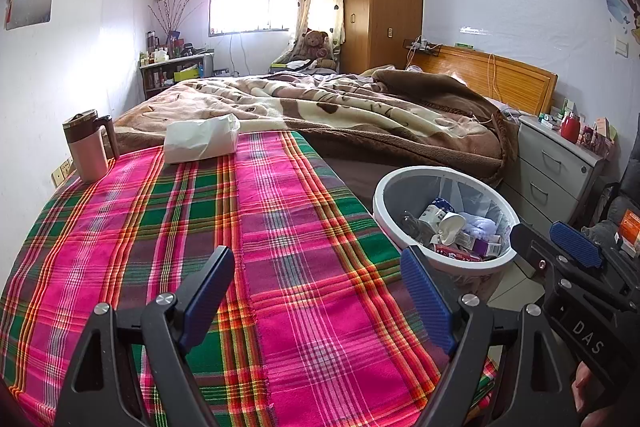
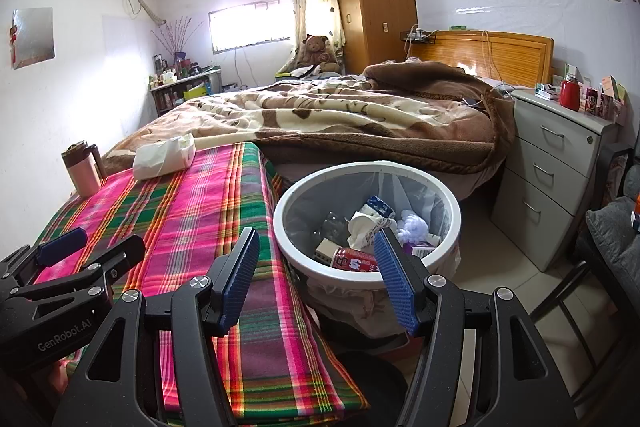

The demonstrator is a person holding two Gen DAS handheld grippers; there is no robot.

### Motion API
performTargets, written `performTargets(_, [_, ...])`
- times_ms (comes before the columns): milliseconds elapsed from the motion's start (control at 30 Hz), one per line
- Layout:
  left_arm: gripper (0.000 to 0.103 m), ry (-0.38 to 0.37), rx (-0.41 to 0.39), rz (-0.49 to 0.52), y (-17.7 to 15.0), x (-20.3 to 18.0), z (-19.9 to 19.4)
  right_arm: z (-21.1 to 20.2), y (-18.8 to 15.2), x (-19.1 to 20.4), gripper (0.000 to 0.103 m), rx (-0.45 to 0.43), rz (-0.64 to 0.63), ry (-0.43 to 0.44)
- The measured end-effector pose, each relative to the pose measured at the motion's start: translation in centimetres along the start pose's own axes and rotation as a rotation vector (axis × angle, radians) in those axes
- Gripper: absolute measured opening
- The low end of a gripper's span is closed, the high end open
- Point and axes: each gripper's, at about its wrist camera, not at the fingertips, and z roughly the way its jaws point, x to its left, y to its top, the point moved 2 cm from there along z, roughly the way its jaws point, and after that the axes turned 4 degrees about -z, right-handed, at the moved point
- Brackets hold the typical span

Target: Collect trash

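A white round trash bin (image 1: 379, 211) (image 2: 280, 231) with a clear liner stands on the floor against the table's right edge. Inside lie a crumpled white paper cup (image 1: 450, 227) (image 2: 362, 223), a red can (image 2: 354, 261) and several cartons. My left gripper (image 1: 316, 291) (image 2: 96, 251) hovers open over the plaid tablecloth (image 1: 280, 227) (image 2: 180, 207), with nothing between its fingers. My right gripper (image 2: 318, 275) (image 1: 552, 247) hangs open at the bin's near rim, also with nothing in it.
A white tissue pack (image 1: 200, 139) (image 2: 164, 157) and a pink lidded mug (image 1: 86, 147) (image 2: 82, 167) sit at the table's far end. Behind are a bed with a brown blanket (image 1: 340, 107), a grey drawer cabinet (image 2: 552, 163) and a dark chair (image 2: 608, 239).
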Motion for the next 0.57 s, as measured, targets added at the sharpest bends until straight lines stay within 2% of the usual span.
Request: performTargets(567, [0.086, 0.0, -0.002, -0.002, -0.05, -0.02, -0.12, -0.06, -0.06, 0.01, 0.061, 0.001, 0.0, 0.001])
